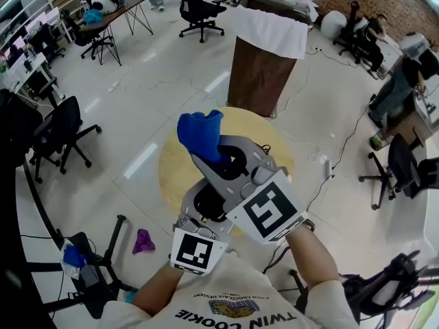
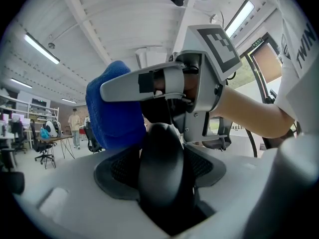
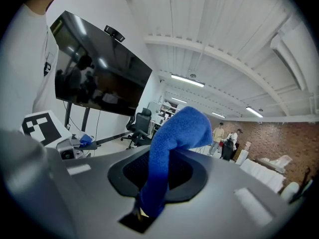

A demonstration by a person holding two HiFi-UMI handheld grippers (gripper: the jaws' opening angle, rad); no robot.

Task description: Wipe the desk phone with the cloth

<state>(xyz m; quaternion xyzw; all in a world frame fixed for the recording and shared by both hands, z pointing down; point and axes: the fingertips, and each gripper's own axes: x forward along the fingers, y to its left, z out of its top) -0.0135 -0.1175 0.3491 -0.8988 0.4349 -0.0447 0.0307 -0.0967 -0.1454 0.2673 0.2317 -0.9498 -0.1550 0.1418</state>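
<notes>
Both grippers are held up close under the head camera, above a round wooden table (image 1: 171, 177). My right gripper (image 1: 206, 157) is shut on a blue cloth (image 1: 200, 134), which sticks up from its tips; in the right gripper view the cloth (image 3: 174, 138) rises from between the jaws of that gripper (image 3: 149, 208). My left gripper (image 1: 204, 208) is closed on a black rounded handset (image 1: 206, 204). In the left gripper view the handset (image 2: 162, 158) fills the gap between the jaws of the left gripper (image 2: 162, 193). There the cloth (image 2: 115, 108) lies right beside the handset's top.
A brown stand with a white cover (image 1: 264, 67) rises beyond the table. Office chairs (image 1: 62, 132) and desks line the left side, and more chairs (image 1: 401, 166) stand at the right. A purple rag (image 1: 143, 240) lies on the floor at the lower left. Cables run across the floor.
</notes>
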